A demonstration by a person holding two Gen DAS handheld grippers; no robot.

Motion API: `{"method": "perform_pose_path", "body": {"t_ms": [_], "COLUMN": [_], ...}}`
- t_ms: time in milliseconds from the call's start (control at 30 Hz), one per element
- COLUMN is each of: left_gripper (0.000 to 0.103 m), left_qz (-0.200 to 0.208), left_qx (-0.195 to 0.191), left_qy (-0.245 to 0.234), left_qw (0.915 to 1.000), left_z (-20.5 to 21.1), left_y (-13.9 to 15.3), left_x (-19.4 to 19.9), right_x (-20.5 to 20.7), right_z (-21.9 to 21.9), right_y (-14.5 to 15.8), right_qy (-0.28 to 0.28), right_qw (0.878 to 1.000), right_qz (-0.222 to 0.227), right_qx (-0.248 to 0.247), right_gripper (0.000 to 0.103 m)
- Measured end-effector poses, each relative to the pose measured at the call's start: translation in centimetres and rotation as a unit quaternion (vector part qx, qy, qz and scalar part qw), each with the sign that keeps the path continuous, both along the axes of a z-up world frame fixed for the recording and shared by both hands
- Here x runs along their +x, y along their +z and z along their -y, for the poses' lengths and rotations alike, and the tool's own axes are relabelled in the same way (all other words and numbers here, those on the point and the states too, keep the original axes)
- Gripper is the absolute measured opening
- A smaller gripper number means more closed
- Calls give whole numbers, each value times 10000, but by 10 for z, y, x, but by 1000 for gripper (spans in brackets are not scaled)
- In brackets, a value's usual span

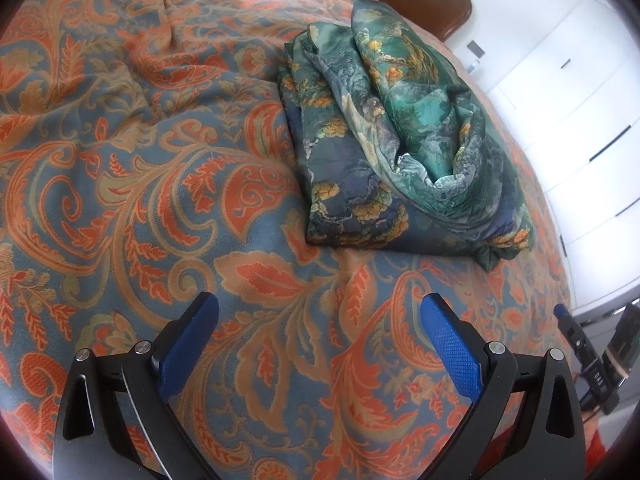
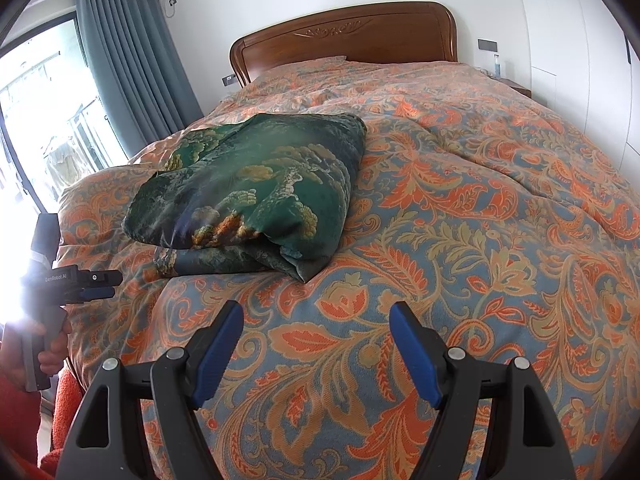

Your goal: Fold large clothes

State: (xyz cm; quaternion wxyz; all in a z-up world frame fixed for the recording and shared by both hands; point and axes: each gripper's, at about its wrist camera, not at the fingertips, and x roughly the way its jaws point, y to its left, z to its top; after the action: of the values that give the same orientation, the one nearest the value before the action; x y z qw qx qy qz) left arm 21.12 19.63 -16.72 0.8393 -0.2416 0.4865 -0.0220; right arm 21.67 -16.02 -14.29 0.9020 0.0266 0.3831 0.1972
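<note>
A dark green floral garment [image 1: 400, 140] lies folded in a thick bundle on the bed's orange and blue patterned cover [image 1: 160, 160]. In the right wrist view the garment [image 2: 256, 192] sits ahead and to the left. My left gripper [image 1: 320, 308] is open and empty, hovering over the cover short of the bundle. My right gripper [image 2: 316, 316] is open and empty, above the cover near the bed's foot. The left gripper also shows at the left edge of the right wrist view [image 2: 100, 280], and the right gripper at the right edge of the left wrist view [image 1: 576, 336].
A wooden headboard [image 2: 344, 36] stands at the far end of the bed. White cabinets [image 1: 568, 112] line one side. Grey-blue curtains [image 2: 128, 60] and a bright window [image 2: 36, 120] are on the other side. A red seat [image 2: 60, 420] is by the bed's foot.
</note>
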Motion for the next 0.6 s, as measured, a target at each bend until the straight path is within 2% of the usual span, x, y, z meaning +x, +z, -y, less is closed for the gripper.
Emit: {"method": "perform_pose_path", "body": {"t_ms": [600], "left_gripper": [101], "left_qz": [27], "left_qx": [-3], "left_qy": [5], "left_qw": [10000], "left_z": [-6], "left_y": [5], "left_x": [-2], "right_x": [-3], "right_z": [-5], "right_y": [-3], "right_qy": [67], "right_qw": [10000], "right_qz": [-67], "right_qx": [-30], "right_gripper": [77]}}
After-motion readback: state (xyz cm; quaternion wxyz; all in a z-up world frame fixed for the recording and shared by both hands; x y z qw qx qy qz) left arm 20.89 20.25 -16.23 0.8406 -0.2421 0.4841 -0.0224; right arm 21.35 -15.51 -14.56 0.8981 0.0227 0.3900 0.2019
